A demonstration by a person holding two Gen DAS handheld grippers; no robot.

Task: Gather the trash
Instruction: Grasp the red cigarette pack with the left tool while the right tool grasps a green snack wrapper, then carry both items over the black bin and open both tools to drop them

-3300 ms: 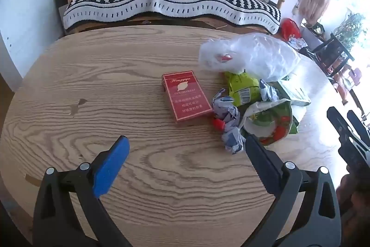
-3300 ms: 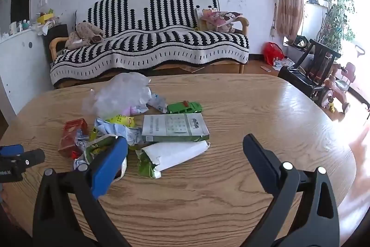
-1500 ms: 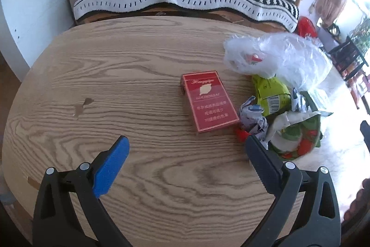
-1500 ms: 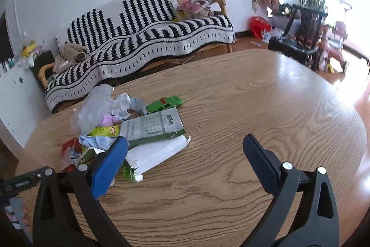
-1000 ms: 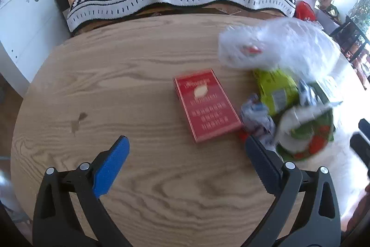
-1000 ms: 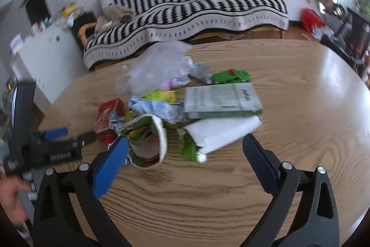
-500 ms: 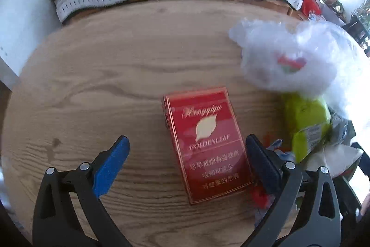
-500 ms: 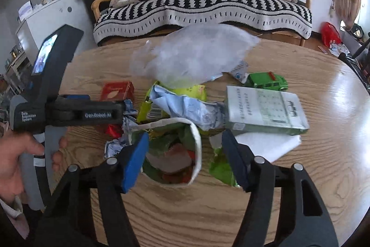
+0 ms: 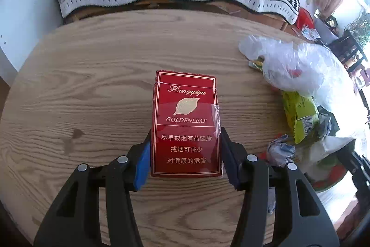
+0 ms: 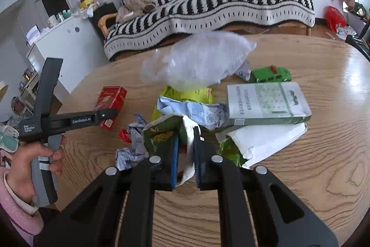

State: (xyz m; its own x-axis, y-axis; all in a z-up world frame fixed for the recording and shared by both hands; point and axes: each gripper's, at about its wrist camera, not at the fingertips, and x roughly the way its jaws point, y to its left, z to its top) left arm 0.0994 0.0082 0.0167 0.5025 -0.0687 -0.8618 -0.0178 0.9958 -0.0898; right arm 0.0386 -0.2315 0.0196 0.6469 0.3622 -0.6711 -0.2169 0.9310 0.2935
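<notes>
Two grippers were both clamped when we logged this. The left gripper [image 9: 185,154] pinched the long sides of a red cigarette pack [image 9: 186,124], a flat glossy carton with gold lettering and loose cellophane at one edge; it lay face up on the oval wood-grain table [image 9: 92,85], its far half clear of the pads. From the right wrist view we saw the same pack [image 10: 111,100] partly hidden behind the left gripper's [image 10: 108,116] black arm. The right gripper [image 10: 186,154] had closed on the white rim of an open green snack bag [image 10: 166,131], the film folded between blue pads; we could not make out the bag's contents. Beside it lay crumpled bluish paper [image 10: 192,111], a crinkled clear plastic bag [image 10: 198,61] blurred at its edges, a yellow-green wrapper [image 10: 189,93] mostly buried beneath, a pale green rectangular box [image 10: 266,102] resting on a torn white pouch [image 10: 261,140], and a green toy car [image 10: 270,75]. A small red scrap [image 10: 124,134] was too small to identify.
</notes>
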